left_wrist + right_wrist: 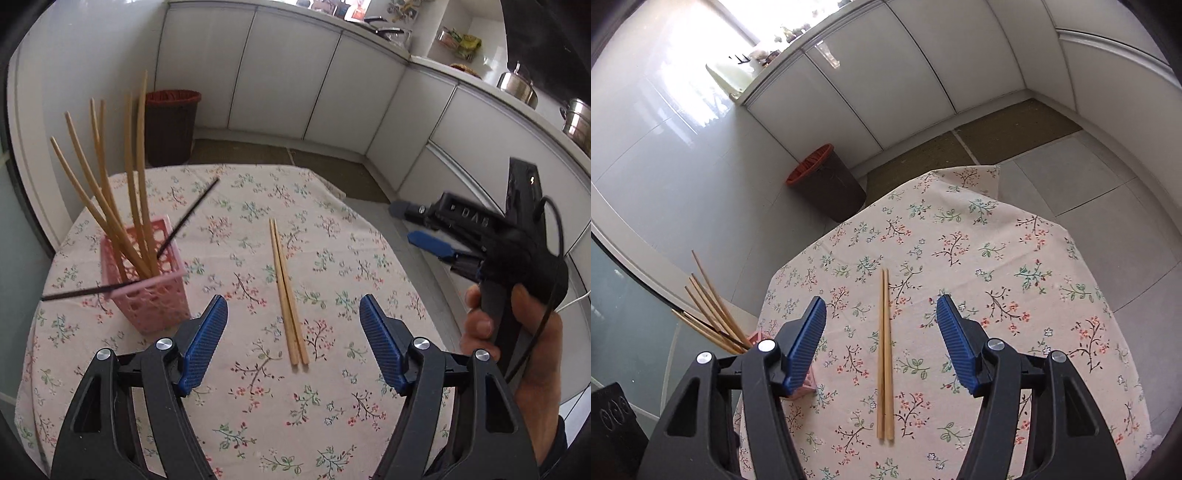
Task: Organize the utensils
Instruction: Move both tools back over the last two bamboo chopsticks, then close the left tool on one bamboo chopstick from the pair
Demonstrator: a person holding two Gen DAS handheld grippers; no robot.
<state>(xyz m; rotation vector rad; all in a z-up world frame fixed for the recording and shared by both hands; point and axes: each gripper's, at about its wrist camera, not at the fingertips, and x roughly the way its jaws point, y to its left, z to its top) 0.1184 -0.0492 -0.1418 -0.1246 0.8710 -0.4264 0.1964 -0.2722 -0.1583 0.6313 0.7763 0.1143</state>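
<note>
Table (258,424): covered by a pale floral cloth; it served as the reference for everything below.
Cabinets (295,81): white doors ran along the wall beyond the table's far edge.
Bin (171,125): dark, with a red liner, it stood on the floor past the table's far left corner.
Right gripper (881,334): hovered above the table with its blue pads spread wide and nothing between them; the loose pair lay below the gap.
Left gripper (293,334): also above the table, jaws wide apart and empty.
Pink holder (147,280): upright near the table's left edge, holding several wooden chopsticks and two dark ones that leaned outward.
Loose chopsticks (288,291): one wooden pair, side by side and touching, flat on the middle of the table, to the right of the holder.
</note>
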